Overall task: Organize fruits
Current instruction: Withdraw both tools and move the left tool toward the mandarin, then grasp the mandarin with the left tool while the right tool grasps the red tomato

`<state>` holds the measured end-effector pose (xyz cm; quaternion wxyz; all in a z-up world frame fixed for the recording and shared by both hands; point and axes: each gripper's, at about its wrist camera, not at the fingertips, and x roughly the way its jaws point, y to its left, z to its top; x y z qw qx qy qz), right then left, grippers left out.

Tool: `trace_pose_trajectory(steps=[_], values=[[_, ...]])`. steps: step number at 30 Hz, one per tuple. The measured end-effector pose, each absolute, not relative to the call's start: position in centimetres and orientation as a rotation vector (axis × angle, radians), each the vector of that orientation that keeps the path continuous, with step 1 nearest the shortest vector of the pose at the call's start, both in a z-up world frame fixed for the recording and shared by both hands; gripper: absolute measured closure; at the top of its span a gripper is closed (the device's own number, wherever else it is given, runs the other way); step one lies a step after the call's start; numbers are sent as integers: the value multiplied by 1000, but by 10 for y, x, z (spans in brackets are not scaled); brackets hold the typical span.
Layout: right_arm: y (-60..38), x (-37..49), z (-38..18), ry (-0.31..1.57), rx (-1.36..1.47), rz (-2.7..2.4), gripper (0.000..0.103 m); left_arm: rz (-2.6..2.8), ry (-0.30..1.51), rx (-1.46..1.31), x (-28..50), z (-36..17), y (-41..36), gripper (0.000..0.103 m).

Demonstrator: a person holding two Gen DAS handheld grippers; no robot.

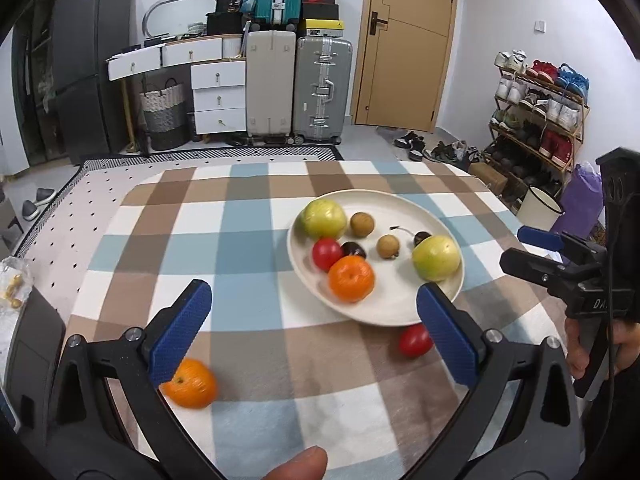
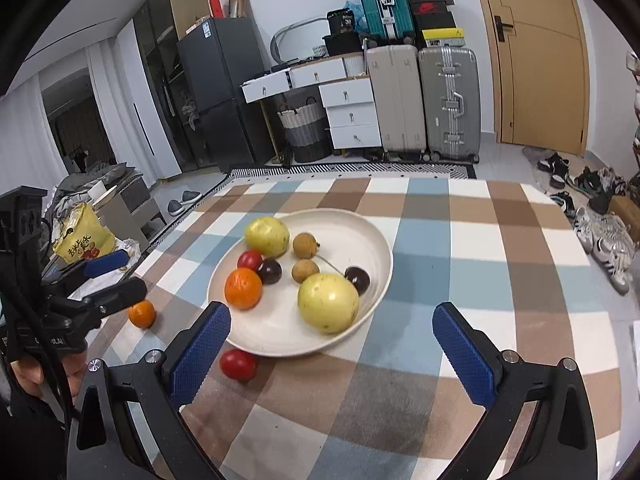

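Note:
A cream plate (image 1: 404,208) (image 2: 360,224) on the checked cloth holds two yellow-green apples (image 1: 323,219) (image 2: 328,302), an orange (image 1: 351,278) (image 2: 243,289), a red tomato (image 1: 326,253), two brown longans (image 1: 362,224) and two dark cherries (image 2: 357,279). A second orange (image 1: 192,384) (image 2: 141,313) lies on the cloth beside my left gripper's left pad. A second tomato (image 1: 414,340) (image 2: 238,364) rests at the plate's near rim. My left gripper (image 1: 314,328) is open and empty. My right gripper (image 2: 332,354) is open and empty, near the plate's front edge.
The table (image 1: 248,240) wears a brown, blue and white checked cloth. A yellow snack bag (image 2: 80,240) and clutter sit off its left side. Suitcases (image 1: 296,88), drawers, a fridge, a door and a shoe rack (image 1: 540,120) line the room behind.

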<state>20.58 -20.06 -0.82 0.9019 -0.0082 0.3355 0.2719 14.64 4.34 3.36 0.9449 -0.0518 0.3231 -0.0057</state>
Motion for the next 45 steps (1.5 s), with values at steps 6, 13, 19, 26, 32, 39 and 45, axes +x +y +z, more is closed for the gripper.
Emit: trace_pose_trajectory(steps=[6, 13, 19, 26, 32, 39, 45], values=[[-195, 202, -25, 752, -27, 577, 0, 35, 687, -102, 130, 18, 61, 1], [-177, 193, -32, 784, -30, 684, 0, 90, 732, -71, 117, -1, 84, 1], [-161, 189, -43, 832, -38, 725, 0, 100, 777, -86, 120, -14, 101, 1], [-157, 192, -51, 870, -23, 710, 1, 124, 826, -154, 129, -31, 114, 1], [-146, 189, -58, 899, -56, 704, 1, 138, 843, -162, 132, -38, 117, 3], [-129, 185, -67, 923, -135, 693, 15, 127, 871, -138, 134, -42, 112, 18], [-123, 187, -72, 939, -153, 695, 17, 132, 903, -138, 139, -50, 114, 35]])
